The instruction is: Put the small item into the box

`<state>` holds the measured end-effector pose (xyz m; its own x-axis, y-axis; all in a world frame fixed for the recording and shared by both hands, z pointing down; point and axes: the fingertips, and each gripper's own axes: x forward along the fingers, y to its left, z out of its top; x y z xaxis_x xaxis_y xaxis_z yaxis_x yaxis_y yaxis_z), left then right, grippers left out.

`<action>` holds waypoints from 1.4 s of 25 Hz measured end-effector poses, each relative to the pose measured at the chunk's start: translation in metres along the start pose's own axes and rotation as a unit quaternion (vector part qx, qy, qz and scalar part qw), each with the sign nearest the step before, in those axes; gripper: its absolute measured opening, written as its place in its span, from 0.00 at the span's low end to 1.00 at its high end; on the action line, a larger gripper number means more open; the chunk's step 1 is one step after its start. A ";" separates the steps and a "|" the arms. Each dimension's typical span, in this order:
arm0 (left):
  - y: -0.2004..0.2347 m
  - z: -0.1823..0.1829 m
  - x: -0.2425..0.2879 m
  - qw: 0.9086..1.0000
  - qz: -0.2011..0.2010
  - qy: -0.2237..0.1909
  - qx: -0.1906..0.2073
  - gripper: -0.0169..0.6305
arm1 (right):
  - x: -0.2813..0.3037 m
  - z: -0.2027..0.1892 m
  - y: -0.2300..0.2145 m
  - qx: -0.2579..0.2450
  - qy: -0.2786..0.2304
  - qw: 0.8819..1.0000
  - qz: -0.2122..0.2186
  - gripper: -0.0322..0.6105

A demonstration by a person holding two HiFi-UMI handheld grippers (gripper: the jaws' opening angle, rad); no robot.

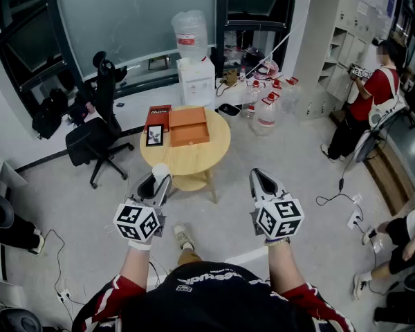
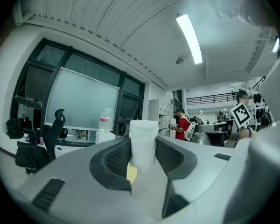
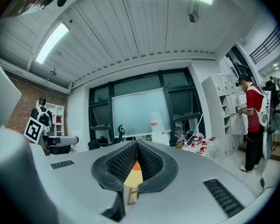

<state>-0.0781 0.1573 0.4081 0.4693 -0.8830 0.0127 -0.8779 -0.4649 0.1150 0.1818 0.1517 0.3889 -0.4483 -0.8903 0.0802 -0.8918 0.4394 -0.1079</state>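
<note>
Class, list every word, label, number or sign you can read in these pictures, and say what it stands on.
No text can be read.
Flat red pack: white print, too small.
Water bottle's red label: blurred.
Black shirt's chest print: upside down, blurred.
Marker cubes: square patterns only, no words.

Pale grey floor [image 1: 297, 158]. Round light-wood table [image 1: 194, 159] at centre; black wheeled office chair [image 1: 90, 140] near its left side. Large dark-framed frosted windows [image 1: 135, 12] on the far wall. White slatted ceiling [image 3: 130, 27] carries fluorescent strip lights [image 2: 189, 38].
</note>
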 end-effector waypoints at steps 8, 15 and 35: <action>-0.002 0.008 -0.001 1.000 -0.005 -0.013 -0.001 0.29 | -0.001 0.003 0.003 -0.004 -0.002 1.000 0.005 0.09; -0.003 0.010 -0.004 1.000 0.003 -0.013 0.006 0.29 | -0.001 0.011 0.004 -0.006 -0.012 1.000 0.008 0.09; -0.004 0.004 -0.011 1.000 0.012 0.004 0.008 0.29 | 0.003 0.005 0.022 0.027 -0.008 0.998 0.057 0.10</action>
<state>-0.0801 0.1681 0.4033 0.4489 -0.8932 0.0241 -0.8902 -0.4448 0.0980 0.1615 0.1583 0.3821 -0.5444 -0.8374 0.0480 -0.8307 0.5303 -0.1694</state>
